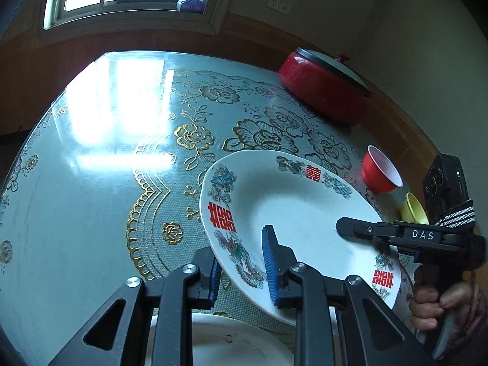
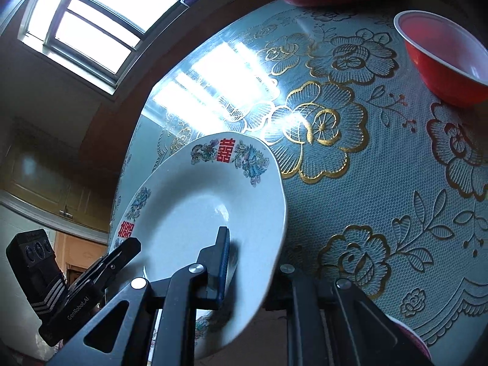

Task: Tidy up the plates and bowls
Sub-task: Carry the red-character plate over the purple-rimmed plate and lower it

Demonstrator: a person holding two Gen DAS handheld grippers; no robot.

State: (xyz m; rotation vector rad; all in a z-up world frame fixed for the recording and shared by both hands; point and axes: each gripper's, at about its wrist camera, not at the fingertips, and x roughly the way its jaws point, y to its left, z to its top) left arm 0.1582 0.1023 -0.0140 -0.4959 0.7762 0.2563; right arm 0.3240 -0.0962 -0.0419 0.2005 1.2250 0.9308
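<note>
Mid-task: I have the decorated plate [image 1: 292,213] off the surface [image 1: 91,183], both sets of fingers clamped on its rim, left gripper [image 1: 244,268] lower centre, right gripper [image 2: 247,271] opposite. Plate tilts, face toward upper left, long axis running lower-right. Red bowl [image 2: 442,58], yellow bowl [image 1: 413,210] and a white plate [image 1: 231,344] below remain unsorted.

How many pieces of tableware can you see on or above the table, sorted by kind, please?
Plates: 2, the decorated plate held by both the left gripper and the right gripper, and a plain white plate below it
Bowls: 2, a red bowl and a yellow bowl
Lidded pots: 1, the red pot
Total: 5
</note>
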